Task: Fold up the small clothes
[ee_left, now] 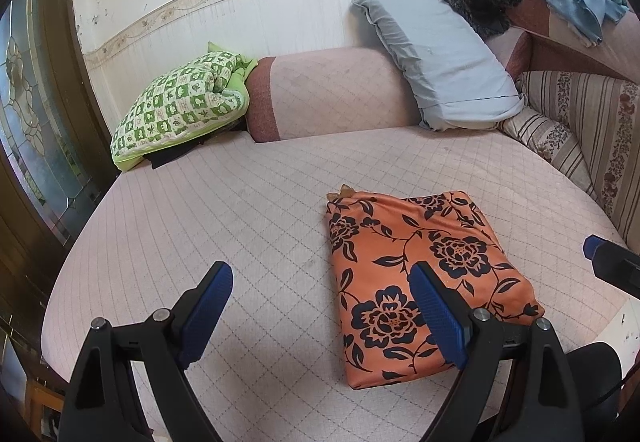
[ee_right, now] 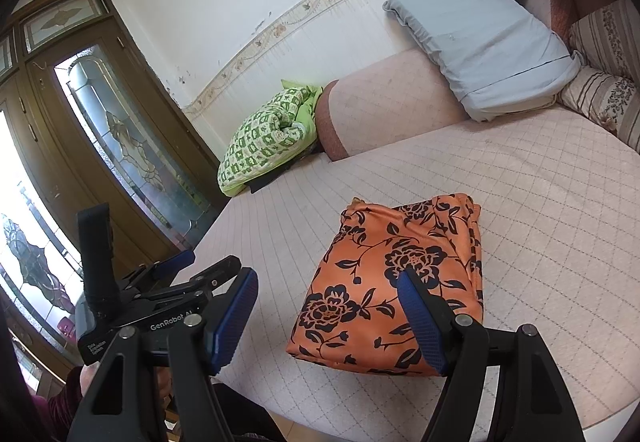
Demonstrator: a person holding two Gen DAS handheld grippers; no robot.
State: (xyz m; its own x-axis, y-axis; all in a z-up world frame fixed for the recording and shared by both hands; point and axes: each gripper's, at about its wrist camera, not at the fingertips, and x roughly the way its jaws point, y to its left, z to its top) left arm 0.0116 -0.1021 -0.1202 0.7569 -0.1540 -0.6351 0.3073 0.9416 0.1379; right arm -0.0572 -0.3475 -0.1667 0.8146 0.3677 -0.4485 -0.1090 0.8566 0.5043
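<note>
The orange floral garment (ee_left: 424, 282) lies on the quilted pink bed (ee_left: 240, 210), toward the near edge, well apart from the green checked quilt (ee_left: 180, 110) and the blue pillow (ee_left: 440, 58) at the far side. It sits as a compact rectangular bundle, already in several layers, with stacked fold edges showing along its right side in the right wrist view (ee_right: 400, 282).

The fabric appears thin, smooth and light; it is judged soft, likely somewhat slippery, and liable to slide apart if lifted by a single layer. The best hold is judged to be at the near corners or along the stacked edge, pinching all layers together.

The print is black peonies and vines on orange. A small tab or label pokes out at the far left corner.

The left tool (ee_left: 320, 310) is spread wide and holds nothing. The right tool (ee_right: 326, 316) is likewise spread wide and empty, above the bundle's near end.
</note>
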